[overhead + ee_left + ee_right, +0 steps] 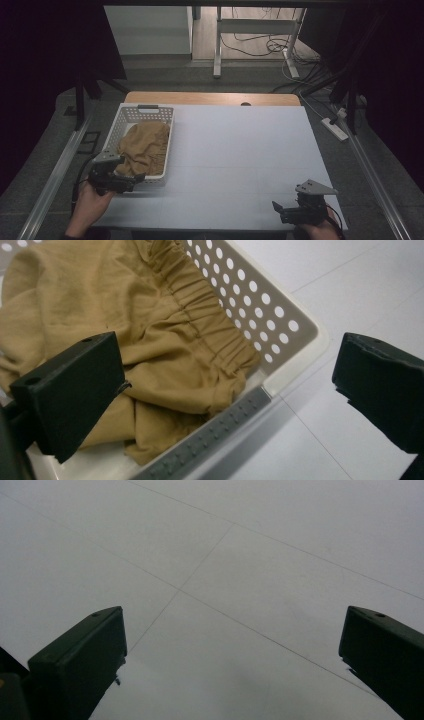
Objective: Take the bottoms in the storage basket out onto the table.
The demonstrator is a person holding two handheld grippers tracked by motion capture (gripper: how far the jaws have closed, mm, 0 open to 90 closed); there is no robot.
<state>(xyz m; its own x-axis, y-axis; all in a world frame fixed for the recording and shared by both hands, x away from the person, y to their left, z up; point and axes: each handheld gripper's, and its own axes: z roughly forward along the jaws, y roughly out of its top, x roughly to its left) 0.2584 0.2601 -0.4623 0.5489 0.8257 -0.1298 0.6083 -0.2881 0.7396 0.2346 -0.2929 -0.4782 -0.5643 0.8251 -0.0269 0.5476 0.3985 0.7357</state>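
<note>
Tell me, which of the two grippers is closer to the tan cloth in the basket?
Left. The left gripper hovers open at the basket's near corner beside the tan cloth; the right gripper is far across the table.

Lab-like recording room: dark curtains (pixel 45 55), loose floor cables (pixel 270 47), power strip (pixel 336 128), white-covered table (pixel 240 150).

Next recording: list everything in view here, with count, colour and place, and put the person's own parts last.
Basket: one, white, perforated, grey handles, left side of the table.
Garment: one, tan, elastic waistband, crumpled inside the basket.
Table: one, white top, wooden strip along the far edge.
Power strip: one, white, on the floor to the right.
Cables: several, dark, on the floor beyond the table.
Left hand-held gripper: one, black, jaws open at the basket's near end.
Right hand-held gripper: one, black, jaws open, over the table's near right corner.
</note>
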